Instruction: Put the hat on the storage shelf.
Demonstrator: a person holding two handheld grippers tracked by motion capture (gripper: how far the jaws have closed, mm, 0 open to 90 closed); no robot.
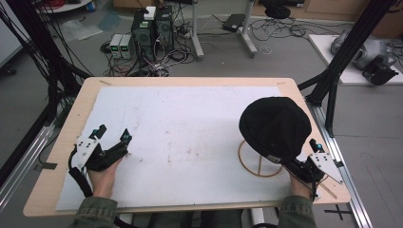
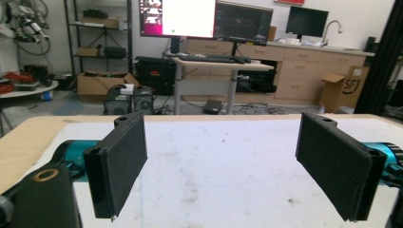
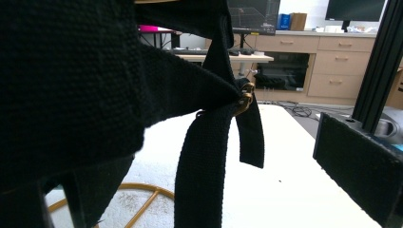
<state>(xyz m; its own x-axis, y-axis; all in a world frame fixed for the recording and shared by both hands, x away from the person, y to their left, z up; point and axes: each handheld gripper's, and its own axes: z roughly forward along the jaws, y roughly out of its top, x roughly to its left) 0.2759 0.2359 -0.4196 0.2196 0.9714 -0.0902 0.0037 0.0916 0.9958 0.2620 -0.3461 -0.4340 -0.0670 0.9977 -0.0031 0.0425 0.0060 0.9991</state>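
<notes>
A black cap sits on a wooden ring stand at the table's right. My right gripper is at the cap's near-right back edge, low over the table. In the right gripper view the cap's cloth covers the left jaw. The back strap with its brass buckle hangs in the wide gap between the jaws, and the gripper is open. My left gripper rests at the table's left, open, with bare white sheet between its pads.
A white sheet covers most of the wooden table. A black frame post rises beside the right edge. Computers and cables lie on the floor beyond the far edge.
</notes>
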